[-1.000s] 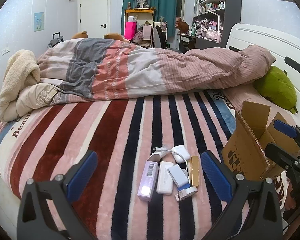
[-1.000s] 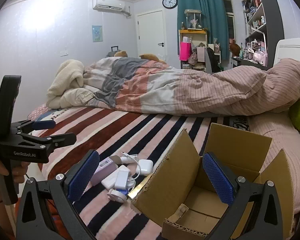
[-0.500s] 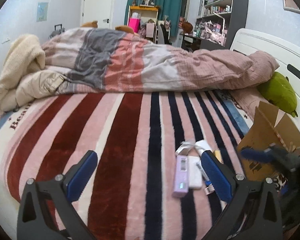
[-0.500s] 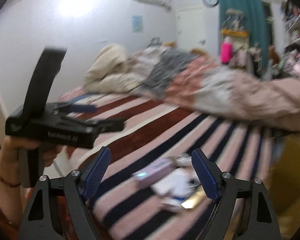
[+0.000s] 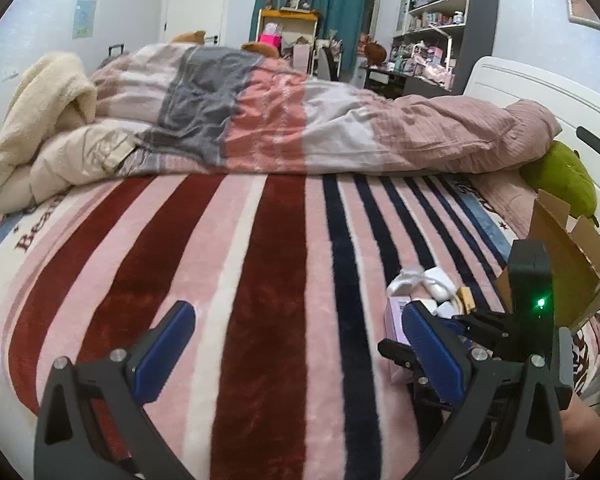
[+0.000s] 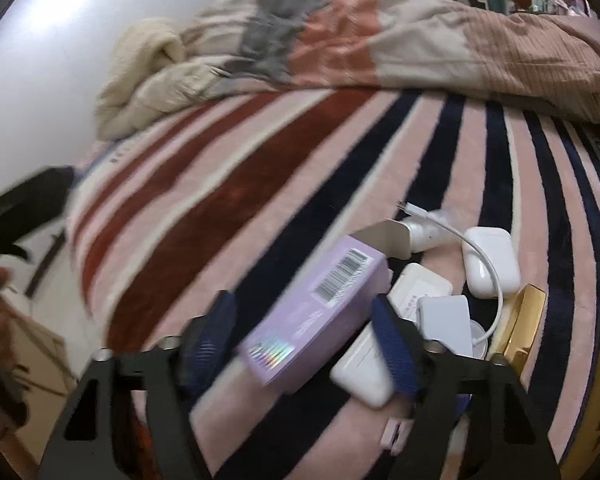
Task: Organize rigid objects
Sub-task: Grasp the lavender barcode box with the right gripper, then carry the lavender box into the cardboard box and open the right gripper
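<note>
Striped plush blanket [image 5: 260,280] is covering the bed, and a crumpled duvet [image 5: 300,120] is lying far ahead of both grippers. The left gripper [image 5: 296,344] is hovering over bare blanket with its jaws standing wide apart and nothing between them. The right gripper [image 6: 300,336] is pointing down at a small pile; its jaws have just been closing, and the lilac box [image 6: 316,312] is lying between them. The picture is blurred, so I cannot tell if the pads are pressing on it. Just right of this gripper are lying a white power bank [image 6: 364,372], a white earbud case [image 6: 490,260], a white cable [image 6: 496,288] and a gold bar [image 6: 524,320]. At the far right edge the cardboard box [image 5: 568,264] is standing open.
</note>
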